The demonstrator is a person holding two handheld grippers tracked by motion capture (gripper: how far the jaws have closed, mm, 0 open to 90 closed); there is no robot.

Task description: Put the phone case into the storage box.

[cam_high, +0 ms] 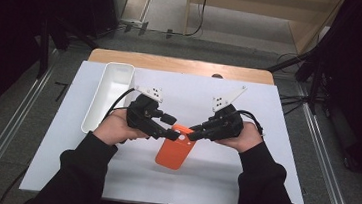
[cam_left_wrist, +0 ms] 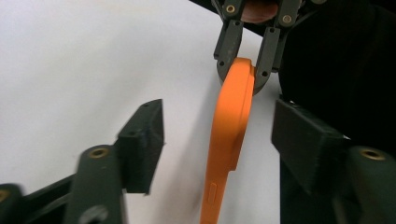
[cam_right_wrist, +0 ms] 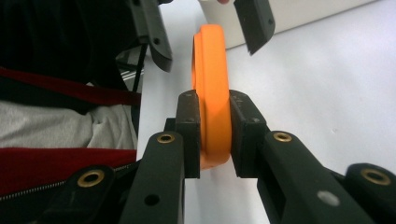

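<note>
Your right gripper (cam_right_wrist: 215,135) is clamped on one end of the orange phone case (cam_high: 174,151), both pads pressed against its sides. Your left gripper (cam_left_wrist: 219,140) stands with its jaws apart, the case passing between them without touching either pad. The case sits near the middle of the white surface (cam_high: 261,190), toward its near edge, well right of the white tray (cam_high: 113,83) along the left edge.

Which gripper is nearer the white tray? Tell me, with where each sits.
Left. The left gripper is just right of the white tray, its jaws open around the orange phone case. The right gripper sits farther right, clamped on the case.
</note>
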